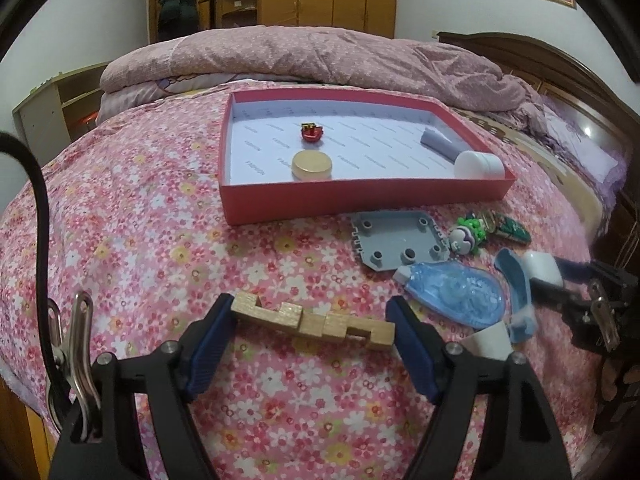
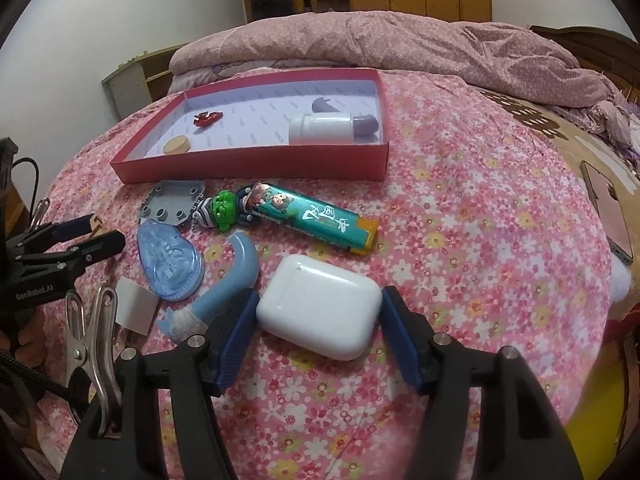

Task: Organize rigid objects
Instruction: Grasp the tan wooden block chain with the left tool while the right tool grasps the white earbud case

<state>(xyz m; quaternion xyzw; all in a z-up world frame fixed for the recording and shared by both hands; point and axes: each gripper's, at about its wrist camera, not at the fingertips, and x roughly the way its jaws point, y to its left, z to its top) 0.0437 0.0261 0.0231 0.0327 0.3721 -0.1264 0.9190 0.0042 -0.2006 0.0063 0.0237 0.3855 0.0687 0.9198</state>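
Note:
My left gripper (image 1: 312, 324) is shut on a notched wooden puzzle piece (image 1: 312, 320), held by its two ends just above the floral bedspread. My right gripper (image 2: 318, 308) is shut on a white earbud case (image 2: 320, 306) low over the bed. A red shallow box (image 1: 360, 196) lies ahead; it holds a small red toy (image 1: 312, 132), a round gold tin (image 1: 312, 165) and a purple tube with a white cap (image 1: 478, 164). The box also shows in the right wrist view (image 2: 256, 162).
Loose on the bed lie a grey plastic plate (image 1: 400, 244), a blue correction tape (image 2: 170, 260), a blue curved piece (image 2: 244, 264), a green-headed keychain figure (image 2: 222, 210), a teal lighter (image 2: 316, 220) and a white block (image 2: 136, 308). A phone (image 2: 608, 216) lies at right. A folded quilt (image 1: 320, 56) lies behind the box.

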